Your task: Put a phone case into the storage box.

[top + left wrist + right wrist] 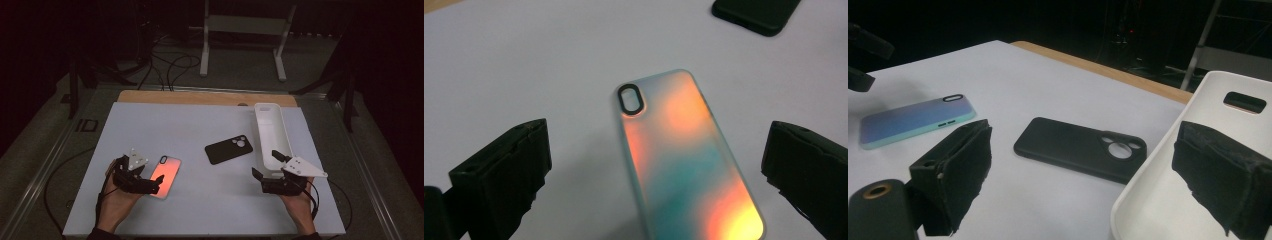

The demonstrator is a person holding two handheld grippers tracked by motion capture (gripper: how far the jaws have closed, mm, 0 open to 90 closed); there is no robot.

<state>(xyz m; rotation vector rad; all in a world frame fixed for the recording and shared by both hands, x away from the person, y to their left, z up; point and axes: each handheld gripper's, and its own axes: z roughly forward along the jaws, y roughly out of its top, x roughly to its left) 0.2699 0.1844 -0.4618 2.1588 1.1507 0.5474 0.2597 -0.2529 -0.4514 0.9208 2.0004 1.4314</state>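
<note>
Left tool (156,184) gapes wide astride the flat iridescent orange-teal phone case (684,160), bare worktop (200,200) around; right tool (264,167), also wide, straddles the white plastic tray's (270,125) near rim.

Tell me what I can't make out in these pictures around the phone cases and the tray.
- Iridescent phone case: its near end is cut off by the bottom edge of the left gripper view.
- White tray: in the right gripper view its floor is partly hidden by the right gripper jaw and cut off by the frame.
- Black phone case: cut off by the left gripper view's top edge.
</note>
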